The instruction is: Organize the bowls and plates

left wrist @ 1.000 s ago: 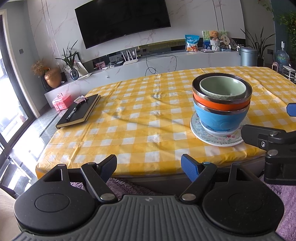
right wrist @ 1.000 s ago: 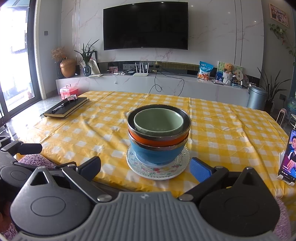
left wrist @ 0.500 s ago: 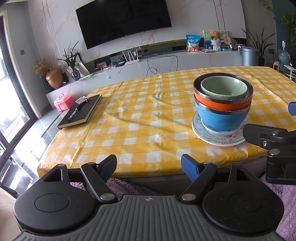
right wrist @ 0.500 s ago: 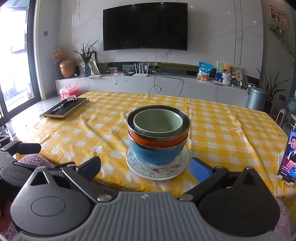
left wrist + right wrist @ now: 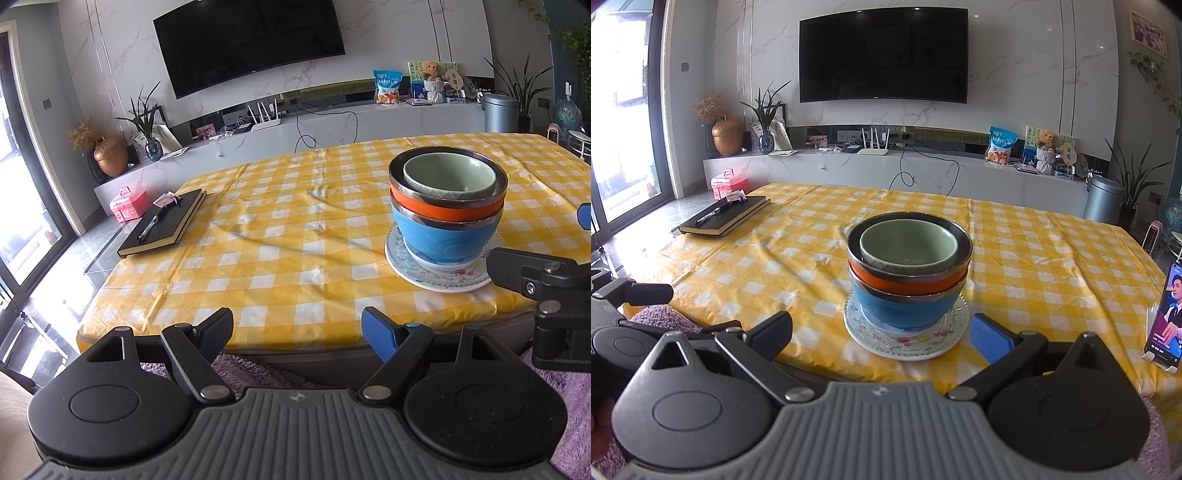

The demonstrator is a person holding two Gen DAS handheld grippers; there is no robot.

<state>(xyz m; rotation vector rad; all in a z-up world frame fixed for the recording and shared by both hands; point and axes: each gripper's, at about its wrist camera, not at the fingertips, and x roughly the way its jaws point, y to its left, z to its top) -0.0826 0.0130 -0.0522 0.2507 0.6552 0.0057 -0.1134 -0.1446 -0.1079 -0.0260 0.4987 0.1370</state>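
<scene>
We see a green bowl nested in an orange bowl, itself in a blue bowl, all on a floral plate near the front edge of the yellow checked table. Our right gripper waits just short of the stack, jaws spread and empty; our left gripper likewise, off the table's edge.

Three bowls nested, stacked on plate near table's front edge. Notebook with pen on top at far left corner. Phone propped upright at right edge.
</scene>
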